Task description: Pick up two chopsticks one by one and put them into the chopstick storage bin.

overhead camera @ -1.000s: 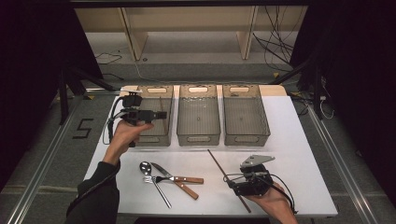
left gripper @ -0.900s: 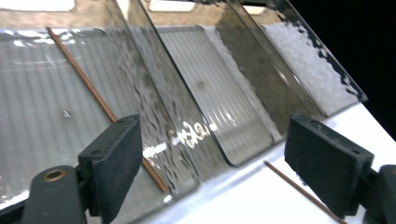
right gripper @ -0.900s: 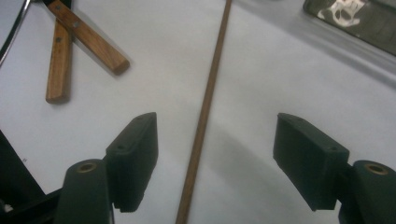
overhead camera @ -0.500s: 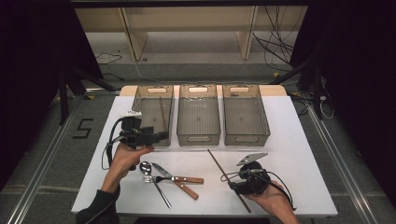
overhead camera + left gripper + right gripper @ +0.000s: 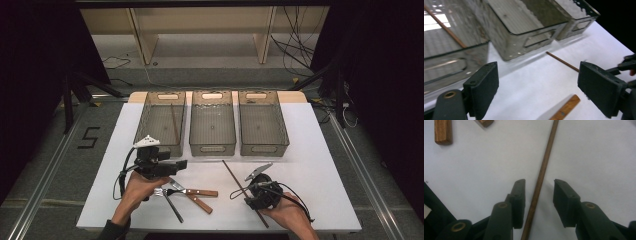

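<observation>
Right gripper (image 5: 539, 203): jaws apart, one on each side of the brown chopstick (image 5: 543, 173), not yet closed on it, so nothing gripped. Left gripper (image 5: 537, 91): jaws wide apart and empty, held above the white table (image 5: 325, 165), just in front of the left bin (image 5: 161, 122).

Taking the middle bin (image 5: 212, 122) as landmark: loose chopstick on the table in front of it and a little to the right, lying slanted. Second chopstick (image 5: 174, 120) already inside the left bin, beside the middle one. Right bin (image 5: 262, 122) on the other side, seemingly empty. Fork (image 5: 167, 199) and wooden-handled cutlery (image 5: 197, 195) in front of the landmark, toward the left, near the left gripper.

Probably sorting cutlery into bins, with the pick-up of the second chopstick in hand. Next move: closing the right jaws squarely on the thin stick, lifting without rolling it, then carrying toward the left bin, most likely.
</observation>
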